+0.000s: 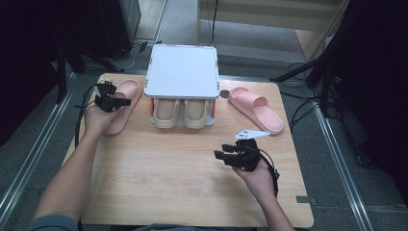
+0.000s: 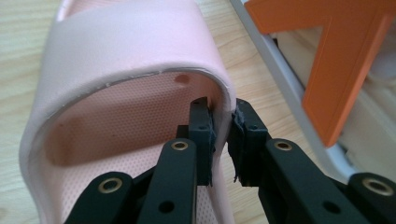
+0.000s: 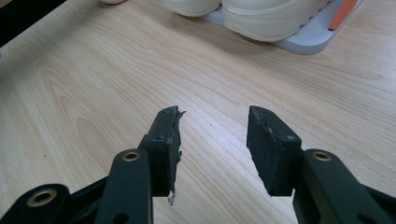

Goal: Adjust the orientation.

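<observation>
Black jaws of the left gripper (image 2: 222,140) straddle the side wall of the strap of a soft pink foam slipper (image 2: 126,70), one pad inside the strap's arch and the other outside it, pressing the thin wall between them. In the high view that left gripper (image 1: 111,100) sits over the same pink slipper (image 1: 126,103), which lies flat near the left edge of the pale wooden table (image 1: 168,173), just left of a small white two-tier shoe rack with orange side pieces (image 1: 183,72).

The right gripper (image 3: 212,140) stands with its jaws well apart and only bare wood between them; it hovers above the table's middle right, seen in the high view (image 1: 226,156) held in the person's right hand (image 1: 260,178).

A pair of cream slippers (image 1: 182,113) rests side by side on the rack's lower shelf. A second pink slipper (image 1: 255,108) lies on the table right of the rack, apart from both grippers.
</observation>
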Available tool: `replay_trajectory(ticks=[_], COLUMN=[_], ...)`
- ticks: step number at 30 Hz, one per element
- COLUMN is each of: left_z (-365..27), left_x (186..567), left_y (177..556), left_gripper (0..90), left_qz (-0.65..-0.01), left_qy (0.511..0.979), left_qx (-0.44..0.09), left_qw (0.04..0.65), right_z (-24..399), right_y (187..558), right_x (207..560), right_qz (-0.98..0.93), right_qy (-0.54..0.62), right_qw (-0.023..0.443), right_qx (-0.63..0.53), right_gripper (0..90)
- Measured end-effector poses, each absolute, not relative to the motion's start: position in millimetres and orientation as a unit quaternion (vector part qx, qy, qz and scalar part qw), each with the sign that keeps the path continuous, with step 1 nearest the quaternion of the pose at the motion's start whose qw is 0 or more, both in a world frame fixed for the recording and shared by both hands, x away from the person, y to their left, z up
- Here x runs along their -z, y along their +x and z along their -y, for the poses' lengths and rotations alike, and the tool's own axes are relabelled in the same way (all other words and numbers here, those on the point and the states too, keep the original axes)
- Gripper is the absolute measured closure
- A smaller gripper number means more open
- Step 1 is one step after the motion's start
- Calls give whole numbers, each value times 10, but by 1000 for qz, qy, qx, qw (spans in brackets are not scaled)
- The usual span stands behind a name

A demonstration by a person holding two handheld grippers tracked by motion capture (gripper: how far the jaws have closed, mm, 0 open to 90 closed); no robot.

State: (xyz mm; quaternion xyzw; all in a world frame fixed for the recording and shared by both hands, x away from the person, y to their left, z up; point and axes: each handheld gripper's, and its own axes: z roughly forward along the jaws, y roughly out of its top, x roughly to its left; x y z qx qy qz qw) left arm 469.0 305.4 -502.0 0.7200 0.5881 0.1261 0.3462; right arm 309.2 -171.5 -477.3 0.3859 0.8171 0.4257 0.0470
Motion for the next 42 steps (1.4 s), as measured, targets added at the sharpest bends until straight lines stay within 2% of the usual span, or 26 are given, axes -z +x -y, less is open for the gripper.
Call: replay_trajectory(ticks=[6,11,15,23,29,42], left_z=[-3029,-3081,-3127,-3484,-3652,-3685], left_x=[5035,4990,4862,4634,4748,4973], left_y=[4707,4677,4561,4282,4336,4580], left_gripper=[765,694,681,655,583,556], left_qz=[-593,-596,-582,-586,-601,-608], left_qy=[715,712,726,709,695,693], left_qx=[-119,-109,-125,-156,-160,-154], left_qw=[351,354,345,360,361,355], right_z=[1717,1723,1728,1683,1639,1698], right_y=[3104,3111,3123,3172,3202,3156], right_x=[4780,4777,4768,4746,4760,4781], right_qz=[-818,-817,-816,-819,-823,-819], right_qy=[385,385,385,378,373,385], right_qw=[48,48,48,46,42,46], right_qx=[-426,-426,-427,-429,-427,-423], right_gripper=[552,551,552,551,551,549])
